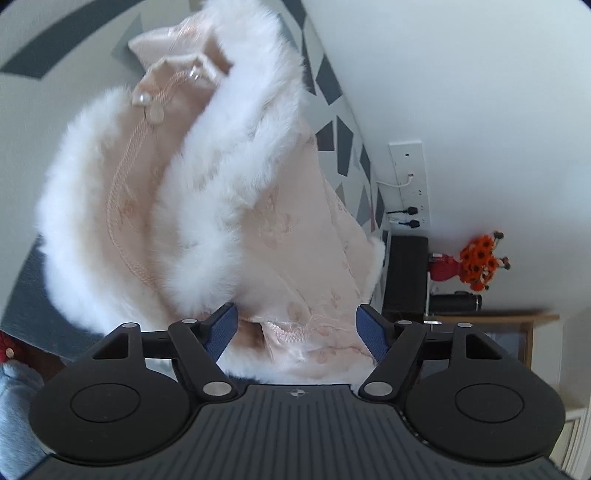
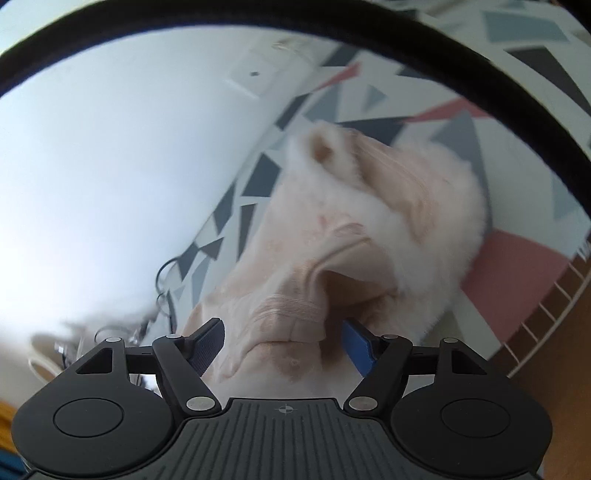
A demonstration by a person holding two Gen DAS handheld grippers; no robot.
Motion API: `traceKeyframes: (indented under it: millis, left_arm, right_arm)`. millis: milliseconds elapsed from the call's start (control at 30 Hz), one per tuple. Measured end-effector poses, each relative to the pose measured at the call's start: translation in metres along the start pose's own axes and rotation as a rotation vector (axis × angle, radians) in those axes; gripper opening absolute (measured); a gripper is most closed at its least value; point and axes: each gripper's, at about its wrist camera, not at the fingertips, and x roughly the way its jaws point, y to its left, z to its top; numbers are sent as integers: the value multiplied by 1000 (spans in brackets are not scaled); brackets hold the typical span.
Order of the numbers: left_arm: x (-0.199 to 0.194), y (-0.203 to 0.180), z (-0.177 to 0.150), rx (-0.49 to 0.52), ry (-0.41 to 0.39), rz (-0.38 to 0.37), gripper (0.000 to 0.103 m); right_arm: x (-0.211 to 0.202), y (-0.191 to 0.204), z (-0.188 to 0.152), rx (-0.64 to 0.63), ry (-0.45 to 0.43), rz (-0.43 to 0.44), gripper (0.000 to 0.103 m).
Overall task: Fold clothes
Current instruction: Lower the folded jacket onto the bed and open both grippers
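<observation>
A pale pink garment (image 1: 229, 192) with white fur trim, a zipper and pearl pulls fills the left wrist view, lying on a patterned rug. My left gripper (image 1: 297, 326) has its blue pads wide apart with the garment's pink edge bunched between them, so it looks open around the cloth. The same garment (image 2: 354, 240) shows in the right wrist view. My right gripper (image 2: 284, 341) also has its pads apart, with a fold of pink fabric lying between them. Whether either pad presses the cloth I cannot tell.
A grey, white and pink geometric rug (image 2: 517, 280) lies under the garment. A white wall with a socket strip (image 1: 408, 184), a black box (image 1: 406, 277), a red vase with orange flowers (image 1: 480, 266) and a wooden cabinet (image 1: 509, 332) show right. A black cable (image 2: 258, 14) arcs overhead.
</observation>
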Motion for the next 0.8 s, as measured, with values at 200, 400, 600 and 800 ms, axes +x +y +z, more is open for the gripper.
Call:
traceKeyframes:
  millis: [200,400,600,800]
  left_arm:
    - [46,3,5,-34,17,86,73]
    - [49,13,11,-109,-41,113,43]
    - [33,-4,16,-5,-125,149,13]
    - [11,-27,20,124,-205,113,12]
  right_arm:
    - [19,-22,12,164,-56,-47,67]
    - [32,-36,22,355,-80,-16,65]
    - [42,-29,33,369,-58,-18,13]
    - [28,29,37,73,-168,267,10]
